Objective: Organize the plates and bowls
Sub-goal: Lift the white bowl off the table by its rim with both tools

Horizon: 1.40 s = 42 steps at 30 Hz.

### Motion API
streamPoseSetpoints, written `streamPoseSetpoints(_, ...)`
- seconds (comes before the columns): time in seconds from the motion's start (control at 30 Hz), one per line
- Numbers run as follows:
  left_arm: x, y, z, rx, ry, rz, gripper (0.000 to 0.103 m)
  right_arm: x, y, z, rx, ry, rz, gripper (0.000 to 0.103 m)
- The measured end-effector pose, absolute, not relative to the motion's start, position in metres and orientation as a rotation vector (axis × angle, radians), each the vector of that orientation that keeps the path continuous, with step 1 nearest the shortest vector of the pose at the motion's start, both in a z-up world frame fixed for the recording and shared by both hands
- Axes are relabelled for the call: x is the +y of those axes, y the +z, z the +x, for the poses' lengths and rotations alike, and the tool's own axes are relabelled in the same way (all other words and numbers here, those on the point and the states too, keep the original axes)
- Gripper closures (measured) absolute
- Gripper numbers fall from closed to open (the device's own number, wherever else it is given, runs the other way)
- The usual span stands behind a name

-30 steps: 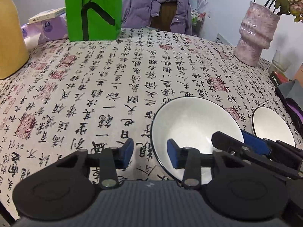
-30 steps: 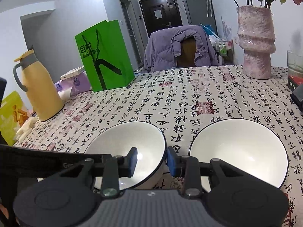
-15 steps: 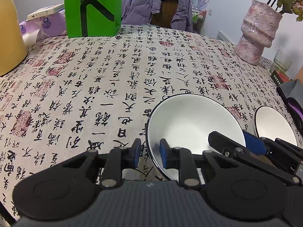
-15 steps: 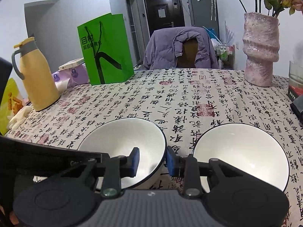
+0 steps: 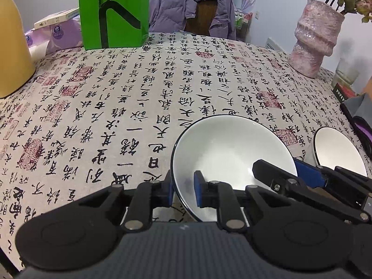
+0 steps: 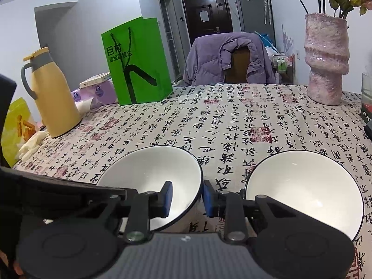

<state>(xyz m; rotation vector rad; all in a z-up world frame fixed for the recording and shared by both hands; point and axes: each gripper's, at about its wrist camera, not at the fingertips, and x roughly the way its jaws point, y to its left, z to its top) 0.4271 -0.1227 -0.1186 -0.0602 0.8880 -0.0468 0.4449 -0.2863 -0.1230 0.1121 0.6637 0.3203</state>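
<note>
Two white bowls with dark rims sit on the calligraphy tablecloth (image 5: 139, 97). Both grippers work on the nearer bowl (image 5: 232, 148) (image 6: 151, 169). My left gripper (image 5: 183, 188) straddles its near left rim. Its jaws are closing, and one blue pad presses the outer wall while the other presses the inside. My right gripper (image 6: 187, 197) (image 5: 279, 169) clamps the opposite rim, one pad inside and one outside. The second bowl (image 5: 334, 148) (image 6: 302, 186) stands untouched just to the right.
A green paper bag (image 6: 137, 62), a yellow thermos (image 6: 53, 97) and tissue packs (image 6: 97, 93) stand at the back left. A pink vase (image 6: 325, 65) stands at the back right. Dark items (image 5: 355, 114) lie at the right edge, and a chair with a purple jacket (image 6: 230, 60) stands behind the table.
My left gripper's jaws have narrowed from wide apart onto the bowl's rim, and that rim has shifted slightly left. The right gripper's jaws have narrowed a little. Neither hand has moved.
</note>
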Motion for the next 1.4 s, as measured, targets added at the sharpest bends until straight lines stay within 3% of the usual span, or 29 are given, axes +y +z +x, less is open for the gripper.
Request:
streamPoseSetpoints(1.07, -0.114, -0.121, 0.421, 0.893, -0.060, -0.089, 0.086, -0.275, -0.128, 0.444, 0.641, 0.350, 0.033, 0.075)
streamPoseSetpoints(1.4, -0.109, -0.118, 0.419, 0.881, -0.035, -0.114, 0.086, -0.281, -0.126, 0.442, 0.622, 0.357, 0.092, 0.087)
